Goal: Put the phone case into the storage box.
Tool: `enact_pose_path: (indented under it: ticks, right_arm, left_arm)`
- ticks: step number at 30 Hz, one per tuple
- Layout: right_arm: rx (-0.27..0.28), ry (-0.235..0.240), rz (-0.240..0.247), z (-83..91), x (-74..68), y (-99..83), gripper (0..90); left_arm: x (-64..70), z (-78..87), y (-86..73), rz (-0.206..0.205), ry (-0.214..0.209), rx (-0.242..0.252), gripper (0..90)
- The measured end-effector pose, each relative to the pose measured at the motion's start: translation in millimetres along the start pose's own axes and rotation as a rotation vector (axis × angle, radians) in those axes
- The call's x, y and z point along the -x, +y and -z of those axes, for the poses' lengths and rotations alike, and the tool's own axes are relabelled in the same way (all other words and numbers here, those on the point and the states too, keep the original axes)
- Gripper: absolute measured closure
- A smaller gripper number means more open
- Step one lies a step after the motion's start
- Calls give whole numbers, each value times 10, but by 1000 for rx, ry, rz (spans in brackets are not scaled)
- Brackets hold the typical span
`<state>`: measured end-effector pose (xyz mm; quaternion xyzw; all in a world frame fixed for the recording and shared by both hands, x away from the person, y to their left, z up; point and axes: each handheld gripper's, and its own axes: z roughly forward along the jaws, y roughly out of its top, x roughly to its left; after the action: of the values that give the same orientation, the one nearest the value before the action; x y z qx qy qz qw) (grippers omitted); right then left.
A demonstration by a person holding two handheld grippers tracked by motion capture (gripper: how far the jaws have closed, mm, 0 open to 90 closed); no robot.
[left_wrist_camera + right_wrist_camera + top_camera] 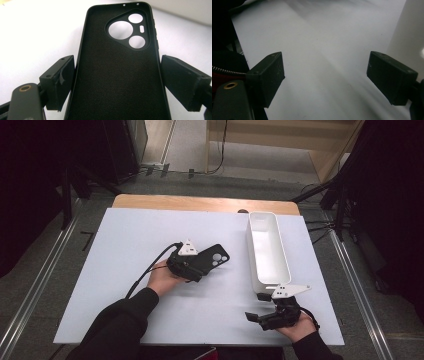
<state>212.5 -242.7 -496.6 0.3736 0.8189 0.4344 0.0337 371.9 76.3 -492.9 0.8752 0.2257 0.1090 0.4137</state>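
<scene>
**Case between the left jaws**

While the case point(117, 75) lies open side up on the white table point(125, 250), the left gripper point(117, 82) straddles it, jaws beside its edges. Near the tray point(267, 250), the right gripper point(325, 75) is spread wide, holding nothing.

The left gripper point(196, 266) sits over the near end of a black phone case point(212, 258) at the sheet's middle. A white tray point(268, 249) lies at the right, the right gripper point(265, 319) near it.
</scene>
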Motion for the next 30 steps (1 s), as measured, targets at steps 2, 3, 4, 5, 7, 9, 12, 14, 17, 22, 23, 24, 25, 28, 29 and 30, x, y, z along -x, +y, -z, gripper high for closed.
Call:
enact_pose_path:
  ticks: [2,3,4,5,7,9,12,14,17,22,23,24,25,28,29,30]
  right_arm:
    - [-1,1,1,1,0,0,131]
    - [1,0,2,0,1,0,131]
    - [1,0,2,0,1,0,131]
    - [1,0,1,1,0,0,131]
    - [2,0,1,2,0,0,131]
    - [4,0,-1,3,-1,0,131]
    - [3,-1,-1,3,0,1,131]
    - [3,-1,-1,4,-2,1,131]
    - [3,-2,-2,6,-3,3,131]
    - [7,-4,1,6,-4,5,131]
    - [8,-5,1,7,-4,5,131]
    - [8,-5,1,6,-4,6,131]
    - [6,-3,-1,6,-5,6,131]
    - [7,-3,3,3,-4,7,131]
    - [8,-3,7,1,-7,9,131]
    - [8,-3,7,1,-7,9,131]
  left_arm:
    - [6,36,19,4,1,23,143]
    - [19,70,37,11,4,51,143]
    - [19,70,37,11,4,51,143]
    - [25,105,53,14,7,76,143]
    - [35,140,68,20,17,98,142]
    - [42,157,74,27,18,112,142]
    - [59,204,85,35,23,151,142]
    - [74,234,89,44,24,172,143]
    - [96,296,96,59,37,209,143]
    - [134,387,102,99,68,275,143]
    - [147,400,101,109,78,285,143]
    - [162,410,100,111,98,287,143]
    - [173,415,96,114,112,287,143]
    - [193,417,83,120,132,293,144]
    - [201,418,69,124,146,305,144]
    - [201,418,69,124,146,305,144]
